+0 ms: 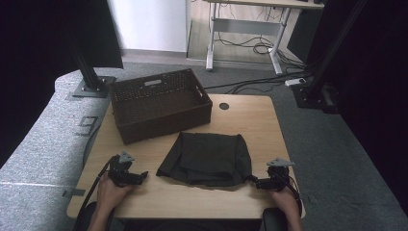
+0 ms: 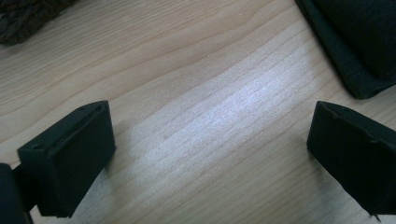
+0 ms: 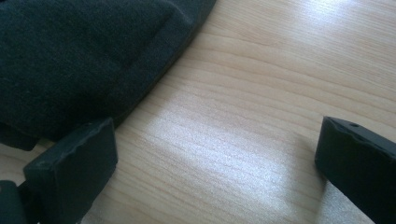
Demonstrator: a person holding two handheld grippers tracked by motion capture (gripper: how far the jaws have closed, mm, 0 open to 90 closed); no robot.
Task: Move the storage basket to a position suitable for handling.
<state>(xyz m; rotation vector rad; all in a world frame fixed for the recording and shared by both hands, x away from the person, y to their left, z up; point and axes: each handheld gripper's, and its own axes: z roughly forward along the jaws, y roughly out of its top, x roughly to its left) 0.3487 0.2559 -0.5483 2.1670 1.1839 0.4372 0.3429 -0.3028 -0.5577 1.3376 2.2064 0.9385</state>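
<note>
The wooden table point(image 1: 269, 125) is the largest item, light in grain, with a round dark cable hole point(image 1: 224, 106) near its far edge. On its far left portion stands a dark brown woven basket point(image 1: 161, 103), rectangular, upright, with cut-out handles in its short walls; nothing can be made out inside it. Just in front of the basket, at the middle of the table, lies a dark folded garment point(image 1: 207, 158), flat on the wood, its far edge close to the basket's front wall but apart from it as far as can be judged. At the near left corner of the garment sits the left gripper point(image 1: 142, 177), held by the person's left hand point(image 1: 111, 192), low over the table. In the left gripper view its jaws stand wide apart over bare wood, holding nothing, with the garment's hem point(image 2: 359, 88) just beyond the jaw on the right of that view and a corner of the basket point(image 2: 23, 18) at upper left. At the garment's near right corner sits the right gripper point(image 1: 254, 182), held by the right hand point(image 1: 286, 199). In the right gripper view its jaws are likewise spread wide and empty, one jaw at the garment's edge point(image 3: 140, 100); contact cannot be confirmed.
</note>
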